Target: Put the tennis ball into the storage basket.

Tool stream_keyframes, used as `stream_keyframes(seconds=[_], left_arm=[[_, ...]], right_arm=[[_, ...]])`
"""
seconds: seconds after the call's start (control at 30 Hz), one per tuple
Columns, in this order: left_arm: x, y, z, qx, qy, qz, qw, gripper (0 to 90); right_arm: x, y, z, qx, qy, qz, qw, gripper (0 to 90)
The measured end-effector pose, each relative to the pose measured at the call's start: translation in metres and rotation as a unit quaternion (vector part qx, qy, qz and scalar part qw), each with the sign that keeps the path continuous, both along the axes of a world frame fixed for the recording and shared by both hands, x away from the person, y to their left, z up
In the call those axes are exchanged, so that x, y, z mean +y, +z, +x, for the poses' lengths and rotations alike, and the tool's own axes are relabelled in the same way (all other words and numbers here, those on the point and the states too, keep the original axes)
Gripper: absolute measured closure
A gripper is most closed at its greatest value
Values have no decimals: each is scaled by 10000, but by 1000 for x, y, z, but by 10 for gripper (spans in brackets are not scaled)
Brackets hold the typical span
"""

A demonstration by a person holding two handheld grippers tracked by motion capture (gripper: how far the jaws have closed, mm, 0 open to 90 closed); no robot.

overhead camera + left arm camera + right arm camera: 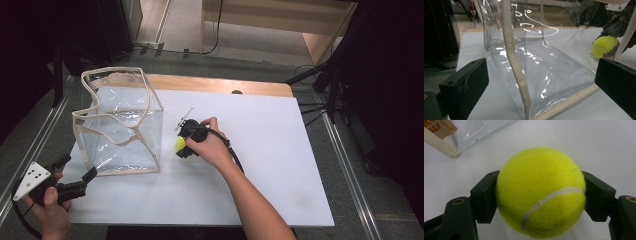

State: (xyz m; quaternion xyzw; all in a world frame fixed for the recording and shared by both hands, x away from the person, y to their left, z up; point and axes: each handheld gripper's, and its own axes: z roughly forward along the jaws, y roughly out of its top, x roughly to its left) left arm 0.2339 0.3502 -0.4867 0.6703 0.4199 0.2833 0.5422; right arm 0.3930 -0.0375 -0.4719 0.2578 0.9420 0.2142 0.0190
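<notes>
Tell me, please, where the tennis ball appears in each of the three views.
High view: tennis ball near centre, in right gripper.
Left gripper view: right edge, behind the clear bag.
Right gripper view: centre, clamped between the jaws.
Shared landmark: the bag's beige trim.

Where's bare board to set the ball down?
Free: the white board right of the right gripper, and the near strip in front of the bag. Crowded: the gap between bag and tennis ball, and by the left gripper.
</notes>
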Motion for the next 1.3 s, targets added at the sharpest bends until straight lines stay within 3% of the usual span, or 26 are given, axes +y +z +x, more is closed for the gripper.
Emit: stream_keyframes(seconds=[0.3, 1.3], left_arm=[[0, 0, 0, -8, -8, 14, 10000, 0], [-2, 0, 0, -16, -93, -9, 10000, 0]], right_arm=[[-2, 9, 2, -43, -33, 107, 9999, 235], [14, 51, 7, -187, 364, 277, 9988, 236]])
